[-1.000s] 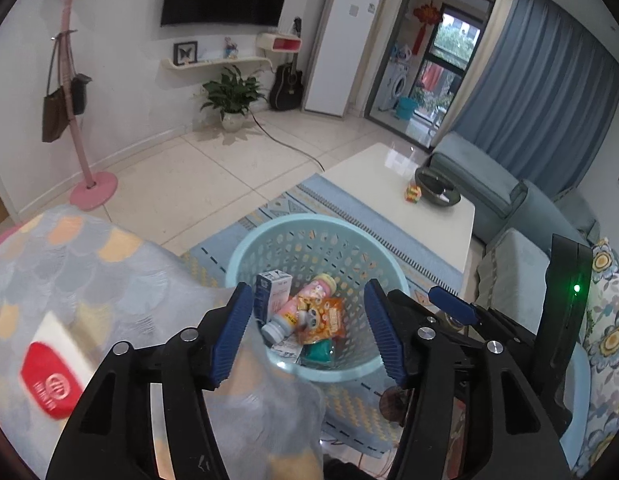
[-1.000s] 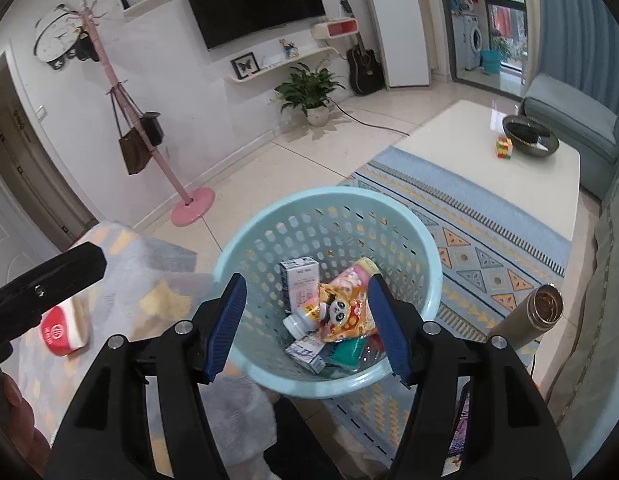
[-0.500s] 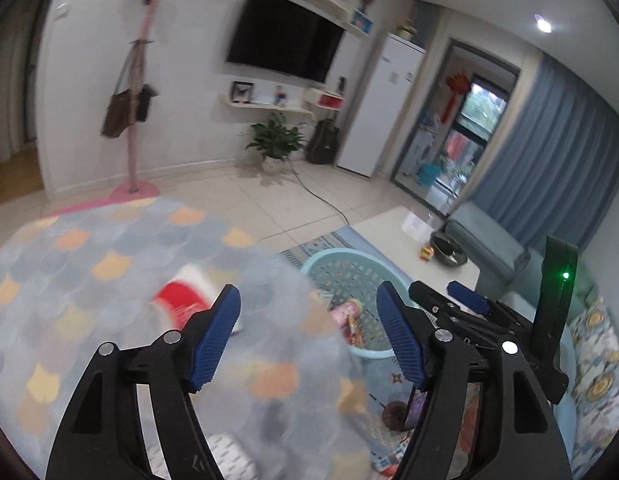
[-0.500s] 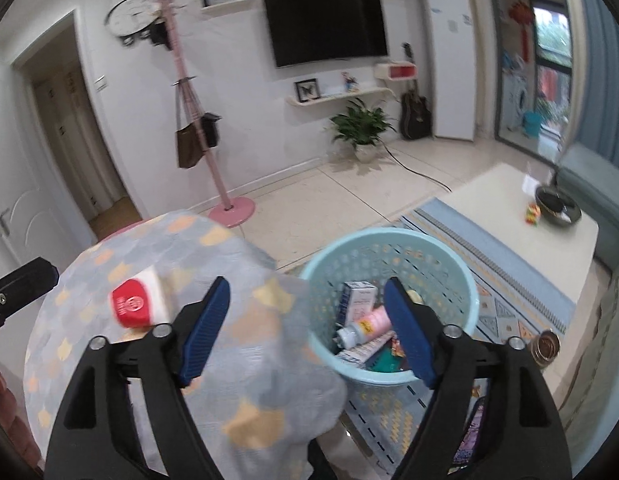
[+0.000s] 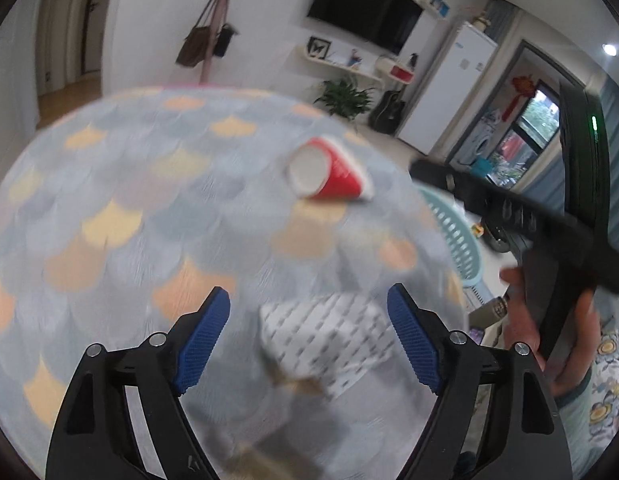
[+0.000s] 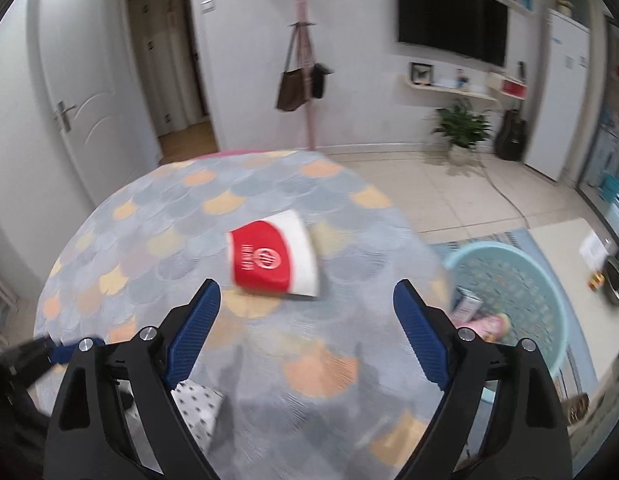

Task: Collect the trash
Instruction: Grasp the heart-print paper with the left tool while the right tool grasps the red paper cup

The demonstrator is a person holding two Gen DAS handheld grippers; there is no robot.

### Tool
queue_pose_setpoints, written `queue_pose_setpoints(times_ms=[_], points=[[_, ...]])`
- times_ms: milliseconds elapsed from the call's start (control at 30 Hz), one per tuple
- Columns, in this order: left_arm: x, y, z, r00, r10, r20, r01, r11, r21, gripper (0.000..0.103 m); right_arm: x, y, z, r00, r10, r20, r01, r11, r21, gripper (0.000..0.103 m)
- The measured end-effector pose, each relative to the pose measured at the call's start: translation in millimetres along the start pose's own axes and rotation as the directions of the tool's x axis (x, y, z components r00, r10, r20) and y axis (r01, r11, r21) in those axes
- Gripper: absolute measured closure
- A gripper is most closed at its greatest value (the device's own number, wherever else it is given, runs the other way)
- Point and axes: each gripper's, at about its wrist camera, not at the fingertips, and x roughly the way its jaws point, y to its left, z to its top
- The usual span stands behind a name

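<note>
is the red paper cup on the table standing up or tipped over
Tipped over: the red paper cup lies on its side on the table, its round end facing sideways.

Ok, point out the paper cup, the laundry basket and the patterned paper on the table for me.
paper cup (image 6: pixel 269 258), right wrist view, on its red side band.
laundry basket (image 6: pixel 549 292), right wrist view, on its far rim.
patterned paper (image 5: pixel 329 328), left wrist view, on its middle, between the open fingers.
</note>
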Motion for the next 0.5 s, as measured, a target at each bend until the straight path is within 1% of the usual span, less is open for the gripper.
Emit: queue_pose_setpoints(times_ms=[100,167,233,333,400,467,500], points=[[11.8,4.6,-11.3,0.999,0.006,-0.033,-0.006,1.000,-0.009,0.024,17.2,7.5,0.7,1.000,0.030,-0.007,-0.030,1.000,-0.009,0.018],[19.7,2.8,-15.5,0.999,0.015,-0.053,-0.014,1.000,0.006,0.024,30.7,9.7,2.3,0.998,0.051,-0.026,-0.051,0.999,0.004,0.018],[21.6,-4.4,-17.9,0.998,0.054,-0.040,-0.052,0.997,0.051,0.024,40.4,9.8,3.6,0.996,0.075,-0.041,-0.074,0.997,0.015,0.018],[26.9,-16.0,-20.0,0.992,0.118,-0.039,-0.113,0.987,0.114,0.024,57.9,12.0,4.5,0.994,0.080,-0.071,-0.078,0.997,0.028,0.018],[27.7,-20.8,-23.4,0.989,0.146,-0.034,-0.139,0.978,0.153,0.024,66.7,12.5,5.1,0.992,0.095,-0.083,-0.091,0.995,0.043,0.018],[28.3,-24.5,-26.6,0.985,0.170,-0.022,-0.163,0.971,0.177,0.024,73.6,13.9,5.4,0.992,0.086,-0.089,-0.083,0.996,0.046,0.018],[28.1,-25.9,-27.5,0.984,0.176,-0.019,-0.170,0.968,0.184,0.024,78.3,15.3,5.5,0.993,0.070,-0.092,-0.066,0.997,0.040,0.018]])
